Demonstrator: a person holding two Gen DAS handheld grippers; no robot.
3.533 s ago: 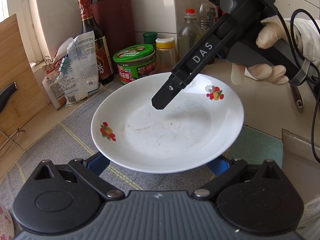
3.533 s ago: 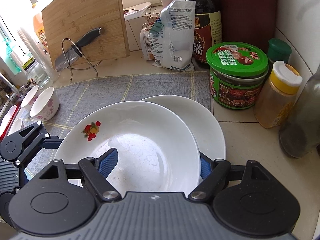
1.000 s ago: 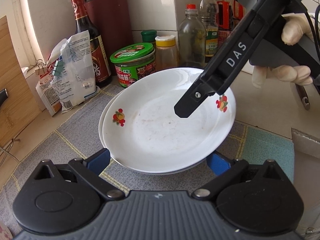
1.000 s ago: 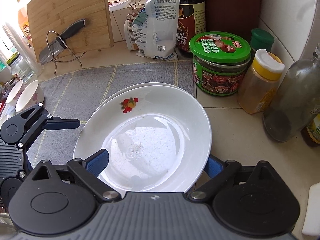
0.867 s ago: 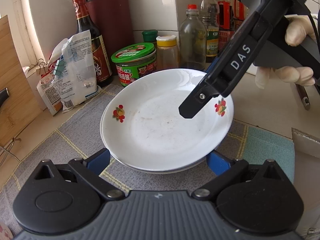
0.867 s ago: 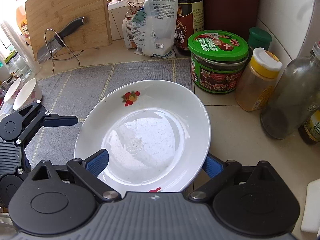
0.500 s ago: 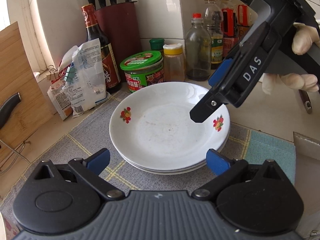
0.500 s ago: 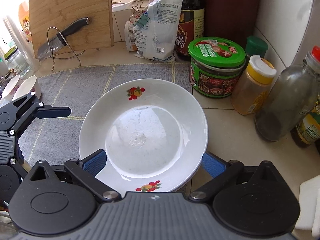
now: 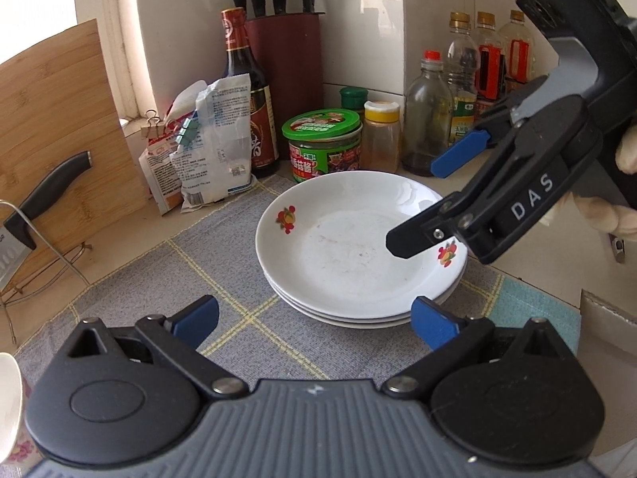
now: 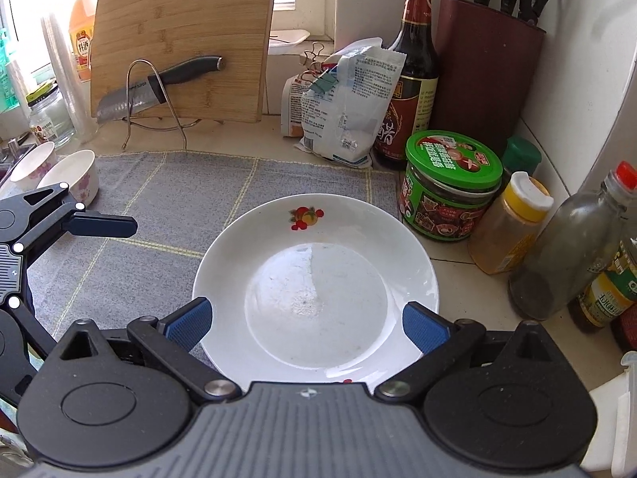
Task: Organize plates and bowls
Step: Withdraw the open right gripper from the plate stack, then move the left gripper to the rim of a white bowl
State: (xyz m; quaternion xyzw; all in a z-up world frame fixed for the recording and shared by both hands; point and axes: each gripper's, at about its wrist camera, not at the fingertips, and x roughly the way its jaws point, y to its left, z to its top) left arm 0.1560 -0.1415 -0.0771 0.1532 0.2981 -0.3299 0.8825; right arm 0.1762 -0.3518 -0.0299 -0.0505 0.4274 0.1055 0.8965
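1. While both wrist views look down at the counter, the stack of white ceramic plates with red fruit decals (image 9: 360, 255) sits on the grey checked cloth mat (image 9: 159, 279), near its back right corner.
2. Left view shows three rims in the stack; the right view shows only the top plate (image 10: 316, 279).
3. Left gripper (image 9: 314, 318): blue pads spread wide, nothing between them, hanging just short of the near edge of the stack, no contact.
4. Right gripper (image 10: 308, 318): jaws fully apart, released, above the near half of the top plate. Pads flank it without pressing, as far as this angle shows.
5. In the left view the right gripper (image 9: 434, 195) comes in from the right, held by a gloved hand (image 9: 621, 215).
6. Two small white bowls with pink flower print (image 10: 59, 171) stand at the mat's far left edge, well apart from the plates.
7. Behind the stack: green-lidded glass jar (image 9: 324, 143), yellow-capped spice bottle (image 9: 382, 135), dark sauce bottle (image 9: 247, 91), clipped white food bags (image 9: 207, 143).
8. Bamboo cutting board (image 10: 179, 36) leans at the back left with a black-handled cleaver (image 10: 159, 87) on a wire stand in front.
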